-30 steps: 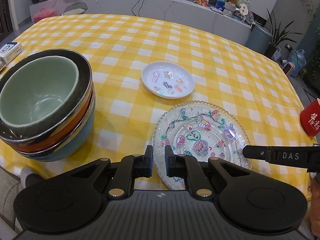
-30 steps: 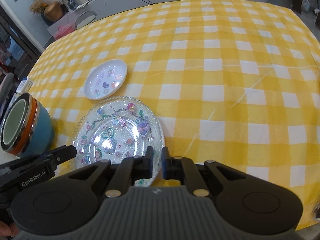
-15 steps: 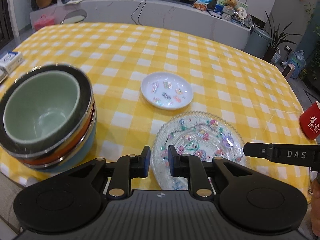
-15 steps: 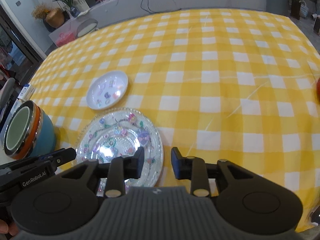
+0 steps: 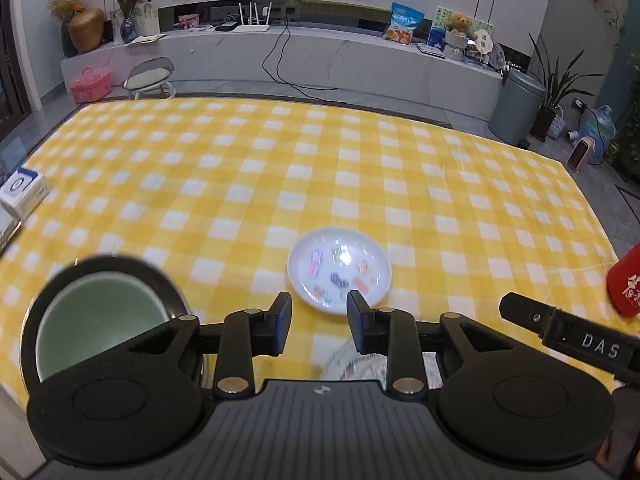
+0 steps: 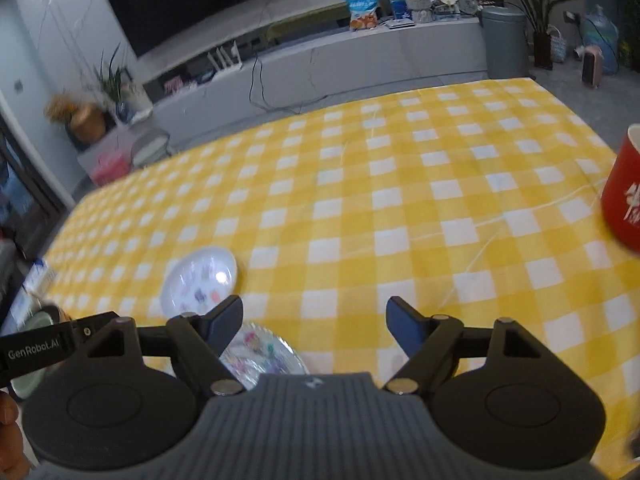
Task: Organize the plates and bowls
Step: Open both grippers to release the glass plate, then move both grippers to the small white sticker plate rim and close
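A small white plate with coloured motifs lies on the yellow checked tablecloth, just beyond my left gripper. Its jaws are opening with nothing between them. A clear patterned glass plate lies near the front edge, mostly hidden under both grippers. The nested bowls, a pale green one innermost, stand at the left. My right gripper hovers over bare cloth, its jaws opening wide and holding nothing.
A red cup stands at the table's right edge. A white and blue box lies at the left edge. Beyond the table are a low counter, a grey bin and potted plants.
Both grippers have let go of the glass plate's rim and opened, the right one wide. Both have risen and tilted up, so the glass plate slid down under them.
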Motion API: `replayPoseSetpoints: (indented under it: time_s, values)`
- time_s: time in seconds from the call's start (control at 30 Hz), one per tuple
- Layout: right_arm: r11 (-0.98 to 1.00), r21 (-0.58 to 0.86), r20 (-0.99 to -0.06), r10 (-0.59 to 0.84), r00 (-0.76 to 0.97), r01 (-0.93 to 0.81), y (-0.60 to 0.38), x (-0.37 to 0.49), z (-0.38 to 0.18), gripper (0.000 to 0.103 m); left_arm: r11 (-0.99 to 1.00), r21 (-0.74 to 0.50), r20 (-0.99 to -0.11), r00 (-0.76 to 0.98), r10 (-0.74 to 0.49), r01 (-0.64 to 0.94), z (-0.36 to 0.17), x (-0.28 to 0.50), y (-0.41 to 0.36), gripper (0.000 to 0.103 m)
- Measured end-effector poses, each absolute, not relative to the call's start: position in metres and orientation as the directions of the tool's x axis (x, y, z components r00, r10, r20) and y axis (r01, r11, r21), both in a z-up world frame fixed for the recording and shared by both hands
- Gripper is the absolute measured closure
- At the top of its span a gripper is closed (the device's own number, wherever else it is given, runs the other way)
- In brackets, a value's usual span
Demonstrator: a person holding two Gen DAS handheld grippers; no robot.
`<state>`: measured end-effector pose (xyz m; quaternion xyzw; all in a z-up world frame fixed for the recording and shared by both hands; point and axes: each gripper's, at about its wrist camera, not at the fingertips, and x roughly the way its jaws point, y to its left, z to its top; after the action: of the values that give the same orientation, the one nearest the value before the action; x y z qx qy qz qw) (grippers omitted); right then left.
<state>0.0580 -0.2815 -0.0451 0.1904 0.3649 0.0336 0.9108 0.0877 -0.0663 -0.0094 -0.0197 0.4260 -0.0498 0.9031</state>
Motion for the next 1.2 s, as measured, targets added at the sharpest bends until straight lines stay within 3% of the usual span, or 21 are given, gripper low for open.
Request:
replayPoseSetpoints:
  time_s: [0.2, 0.6, 1.03, 1.2]
  values:
    - [0.914, 0.392, -0.627, 0.183, 0.757, 0.104, -0.272, 0.077, -0.048, 0.026, 0.995, -0.071, -0.777, 0.621, -0.101, 0.073, -0.007, 0.107, -0.062, 0.057]
    - [0.876, 0.474, -0.631, 0.266, 0.729, 0.09, -0.245, 0.118, -0.063, 0.027, 0.991, -0.114, -0.811, 0.582, -0.05, -0.075, -0.021, 0.136, -0.04, 0.048]
    - [0.883, 0.467, -0.674, 0.327, 0.663, 0.039, -0.226, 0.148, -0.088, 0.066, 0.989, -0.104, -0.831, 0.555, -0.028, -0.106, -0.047, 0.154, -0.055, 0.048]
    - [0.886, 0.462, -0.688, 0.339, 0.642, 0.028, -0.224, 0.153, -0.096, 0.074, 0.991, -0.078, -0.849, 0.528, -0.006, -0.113, -0.062, 0.158, -0.062, 0.049]
